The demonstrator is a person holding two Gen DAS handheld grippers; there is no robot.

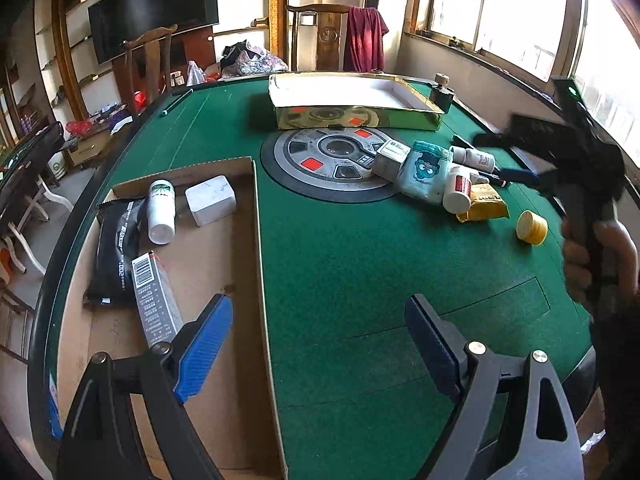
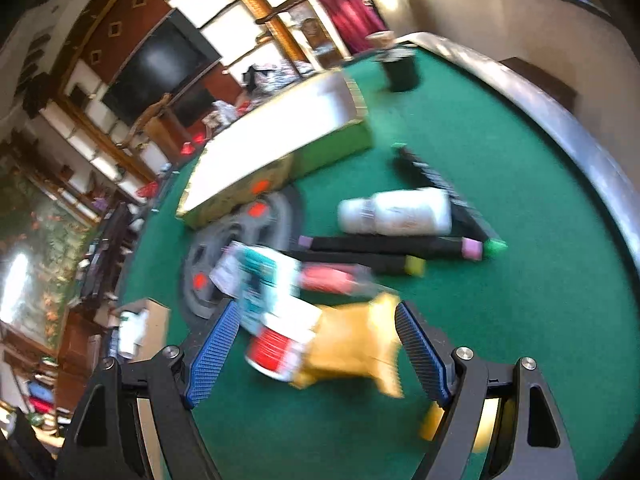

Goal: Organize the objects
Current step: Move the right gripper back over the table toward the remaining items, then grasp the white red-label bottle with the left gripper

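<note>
The objects to be sorted lie in two groups on the green worktop point(image 1: 340, 260). Nearest the left hand-held gripper point(image 1: 320, 344), whose blue-padded jaws stand wide apart with nothing between them, is a shallow cardboard tray point(image 1: 224, 276) at the worktop's left edge. The left finger point(image 1: 206, 344) hangs over the tray, the right one over bare green felt. In the tray, just ahead of that finger, a grey carton with a barcode point(image 1: 154, 300) lies against a black packet point(image 1: 116, 252); beyond them lie a white bottle with a green leaf label point(image 1: 161, 210) and a white box point(image 1: 211, 199).

The right hand-held gripper point(image 2: 316, 356) also has its jaws wide apart, gripping nothing. Between its fingers, on the felt, lie a yellow packet point(image 2: 356, 348) and a white bottle with a red label point(image 2: 276, 350), touching each other; the view is blurred. A yellow round tub point(image 1: 532, 227) sits apart, near the person's hand point(image 1: 600, 264) holding that gripper. Just past the packet is a teal and white pack point(image 2: 260, 280), then black markers with coloured caps point(image 2: 384, 245) and another white bottle point(image 2: 396, 212) lying on its side.

Farther out, a round grey panel with red squares point(image 1: 328, 160) is set in the worktop's middle, and behind it stands an open gold box with a white inside point(image 1: 352, 98). A small black pot point(image 2: 400, 70) stands near the far rim.
</note>
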